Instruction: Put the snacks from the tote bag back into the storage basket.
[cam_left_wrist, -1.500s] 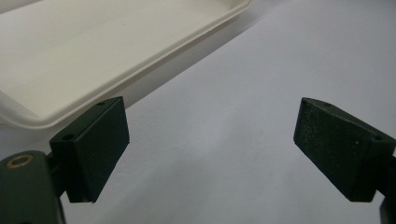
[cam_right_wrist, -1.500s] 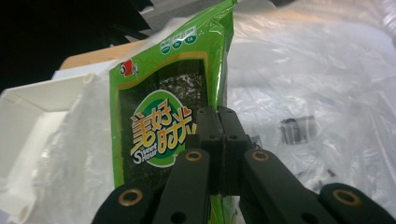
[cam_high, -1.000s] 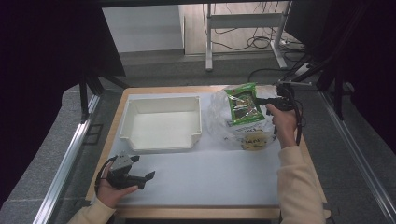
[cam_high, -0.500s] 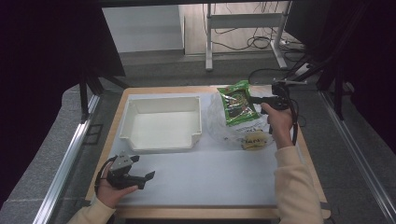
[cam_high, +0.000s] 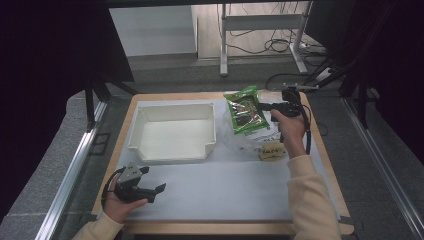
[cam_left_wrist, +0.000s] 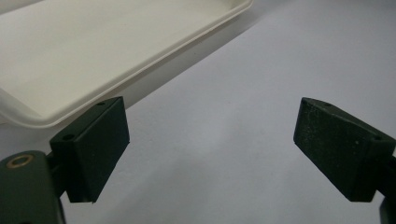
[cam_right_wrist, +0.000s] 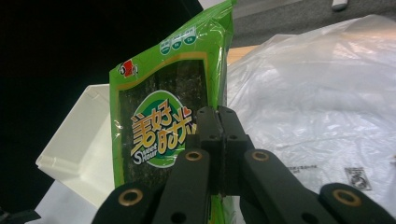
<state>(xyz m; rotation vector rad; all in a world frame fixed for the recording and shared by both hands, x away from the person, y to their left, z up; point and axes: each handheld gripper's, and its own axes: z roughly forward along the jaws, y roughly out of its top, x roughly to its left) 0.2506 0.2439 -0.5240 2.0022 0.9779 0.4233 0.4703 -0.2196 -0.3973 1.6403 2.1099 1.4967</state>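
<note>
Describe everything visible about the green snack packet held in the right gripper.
The flat green foil snack packet has a dark window panel framed in yellow, a round green logo with orange characters and the words "Sweet Hour", and small badges near its top edge. It looks glossy and sealed. The right gripper pinches its edge with jaws shut, holding it upright, lifted off the table above the crinkled clear plastic bag, beside the white plastic tray.
</note>
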